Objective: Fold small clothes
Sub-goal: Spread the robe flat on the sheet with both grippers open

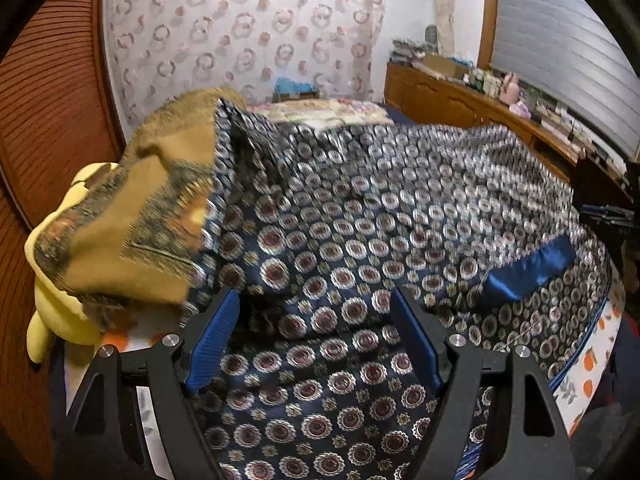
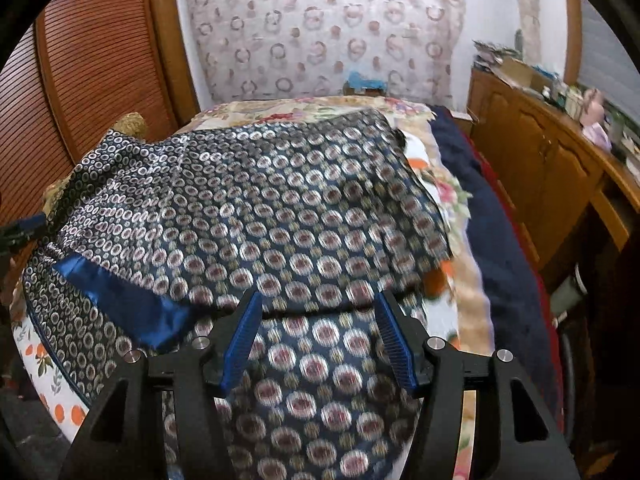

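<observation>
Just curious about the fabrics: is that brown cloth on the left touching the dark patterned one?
Touching. In the left wrist view the brown cloth overlaps the dark patterned cloth along its left edge.

Bed: floral sheet, patterned navy garment spread across.

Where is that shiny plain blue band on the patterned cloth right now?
The blue satin band lies on the patterned garment, right of the left gripper in its view and left of the right gripper in the other.

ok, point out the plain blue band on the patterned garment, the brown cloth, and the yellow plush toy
blue band (image 1: pixel 532 266), left wrist view, middle of the satin strip
brown cloth (image 1: pixel 132 236), left wrist view, its plain centre
yellow plush toy (image 1: pixel 60 312), left wrist view, lower body
</observation>
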Tool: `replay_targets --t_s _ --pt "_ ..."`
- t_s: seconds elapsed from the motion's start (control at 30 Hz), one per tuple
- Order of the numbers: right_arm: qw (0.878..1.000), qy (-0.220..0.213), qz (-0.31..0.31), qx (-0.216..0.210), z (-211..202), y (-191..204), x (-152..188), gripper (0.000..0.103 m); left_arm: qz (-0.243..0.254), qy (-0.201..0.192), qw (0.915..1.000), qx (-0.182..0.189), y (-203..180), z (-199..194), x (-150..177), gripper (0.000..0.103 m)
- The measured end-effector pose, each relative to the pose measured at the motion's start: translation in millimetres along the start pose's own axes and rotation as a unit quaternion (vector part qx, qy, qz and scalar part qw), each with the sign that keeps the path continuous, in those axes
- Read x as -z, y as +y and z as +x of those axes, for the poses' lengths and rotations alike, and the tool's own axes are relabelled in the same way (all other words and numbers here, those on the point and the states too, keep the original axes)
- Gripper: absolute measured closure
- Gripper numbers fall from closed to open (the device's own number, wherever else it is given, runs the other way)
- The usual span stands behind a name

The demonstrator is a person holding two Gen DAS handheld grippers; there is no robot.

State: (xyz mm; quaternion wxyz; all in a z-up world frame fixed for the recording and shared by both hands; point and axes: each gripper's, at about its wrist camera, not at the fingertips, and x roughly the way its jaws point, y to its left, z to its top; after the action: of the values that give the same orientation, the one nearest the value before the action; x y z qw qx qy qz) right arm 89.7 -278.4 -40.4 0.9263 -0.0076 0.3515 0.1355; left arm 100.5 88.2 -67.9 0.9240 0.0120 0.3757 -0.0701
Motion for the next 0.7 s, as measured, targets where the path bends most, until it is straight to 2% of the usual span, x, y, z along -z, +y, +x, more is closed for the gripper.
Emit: replay_targets --t_s 0.1,0.37,0.7 --pt "1.000 0.016 -0.002 0.020 2 1 1 0.042 0.001 0.020 0.9997 -0.013 -1 12 3 0.025" --pt "0.999 0.023 0.043 0.004 24 -13 -21 0.042 -0.001 0.052 0.9985 -0.018 -1 30 8 0.024" --pt "0.999 0.024 0.026 0.033 59 3 -27 0.042 -0.005 0.060 0.9980 -0.020 1 35 6 0.012"
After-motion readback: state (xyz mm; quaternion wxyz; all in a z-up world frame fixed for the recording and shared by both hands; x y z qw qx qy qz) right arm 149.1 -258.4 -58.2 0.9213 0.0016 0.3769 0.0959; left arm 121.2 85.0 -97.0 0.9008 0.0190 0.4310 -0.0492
